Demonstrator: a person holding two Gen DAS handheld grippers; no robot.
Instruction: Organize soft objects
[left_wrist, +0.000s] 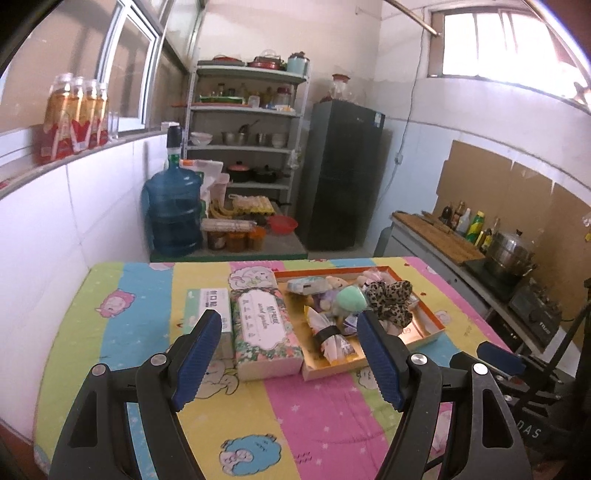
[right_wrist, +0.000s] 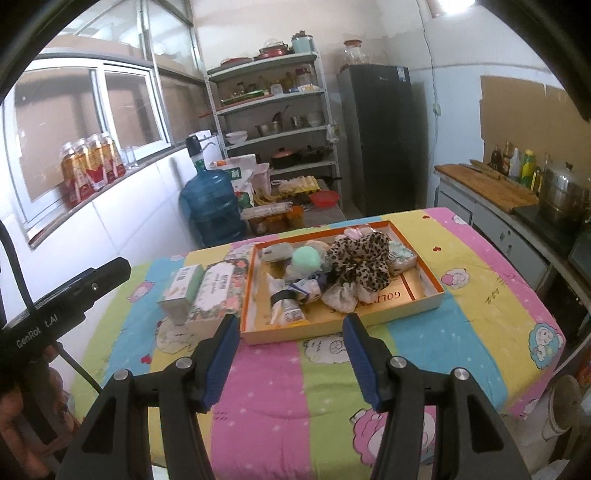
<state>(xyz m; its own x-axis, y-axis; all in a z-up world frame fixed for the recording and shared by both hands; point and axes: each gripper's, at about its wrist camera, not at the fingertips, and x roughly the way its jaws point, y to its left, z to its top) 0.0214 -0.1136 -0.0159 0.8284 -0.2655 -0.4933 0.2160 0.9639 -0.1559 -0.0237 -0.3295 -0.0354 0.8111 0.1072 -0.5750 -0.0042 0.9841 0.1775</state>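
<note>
We find both the left tool and right tool spread and empty above the counter, short of the tray of soft items.

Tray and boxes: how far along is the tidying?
Done: soft items are piled in the tray; two boxes sit beside it. In hand: nothing; left gripper and right gripper are open and empty, short of the tray. Left: can't tell what still needs sorting.
</note>
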